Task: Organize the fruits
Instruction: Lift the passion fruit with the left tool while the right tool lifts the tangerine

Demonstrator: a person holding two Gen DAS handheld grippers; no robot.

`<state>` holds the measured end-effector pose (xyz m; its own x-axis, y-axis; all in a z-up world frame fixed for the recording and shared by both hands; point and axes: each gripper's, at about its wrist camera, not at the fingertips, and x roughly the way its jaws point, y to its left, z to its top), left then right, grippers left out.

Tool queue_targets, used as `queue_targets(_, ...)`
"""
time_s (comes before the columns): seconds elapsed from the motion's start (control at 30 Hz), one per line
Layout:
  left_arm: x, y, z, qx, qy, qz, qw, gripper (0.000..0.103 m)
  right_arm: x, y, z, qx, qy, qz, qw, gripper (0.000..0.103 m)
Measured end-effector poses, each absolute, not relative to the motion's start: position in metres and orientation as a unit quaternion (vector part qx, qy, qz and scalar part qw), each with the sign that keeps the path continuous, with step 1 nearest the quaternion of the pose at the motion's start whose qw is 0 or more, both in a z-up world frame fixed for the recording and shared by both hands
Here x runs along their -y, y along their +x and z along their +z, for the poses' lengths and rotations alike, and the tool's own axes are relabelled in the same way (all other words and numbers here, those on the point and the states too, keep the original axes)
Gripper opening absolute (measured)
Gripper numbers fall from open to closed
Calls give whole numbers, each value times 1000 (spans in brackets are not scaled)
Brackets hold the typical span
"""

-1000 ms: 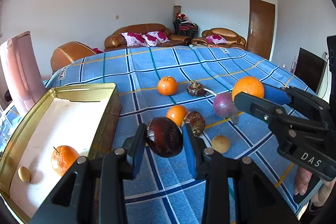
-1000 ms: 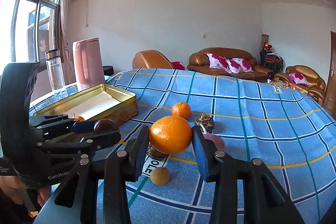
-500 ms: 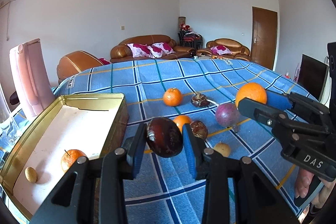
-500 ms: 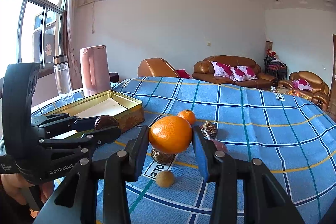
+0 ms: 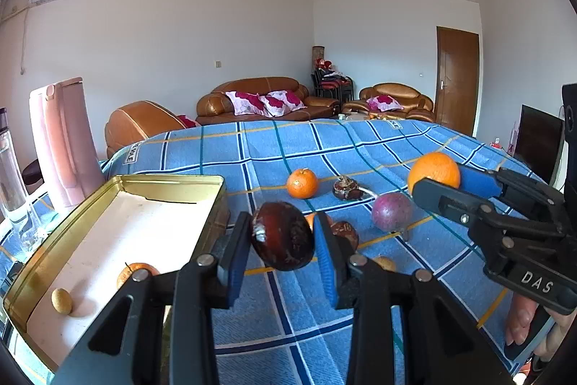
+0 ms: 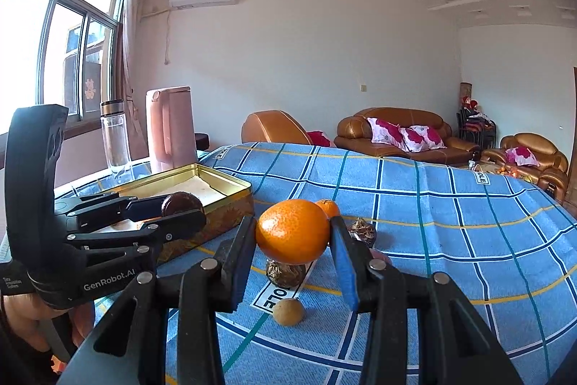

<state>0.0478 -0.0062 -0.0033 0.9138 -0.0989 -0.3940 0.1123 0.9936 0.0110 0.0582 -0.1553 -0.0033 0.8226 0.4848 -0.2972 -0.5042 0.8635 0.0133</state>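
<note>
The left claw [image 5: 282, 237] is pinching a dark maroon fruit [image 5: 282, 235] above the counter [image 5: 360, 147], just right of the gold tin [image 5: 169, 181]. The right claw [image 6: 293, 237] is gripping an orange [image 6: 293, 236] aloft over the blue plaid cloth [image 6: 468, 226]. A tangerine [image 5: 302, 183] and purple fruit [image 5: 392, 211] are lying there; brown sofas [image 5: 267, 100] are standing behind.

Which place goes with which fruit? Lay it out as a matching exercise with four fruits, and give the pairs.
Things:
1. large orange
2. dark brown fruit
3. purple fruit
4. small tan fruit in the tin

Places:
A. near corner of the gold tin
B. held in the left gripper
C. lying on the blue tablecloth
D. held in the right gripper

Pairs: 1-D, 2-B, 3-C, 4-A
</note>
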Motion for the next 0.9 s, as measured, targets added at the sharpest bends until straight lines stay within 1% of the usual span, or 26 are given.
queue_targets(0.9,7,25,2,-145,24,-38,988,36,158,38,0,-104,-43,279,954,43)
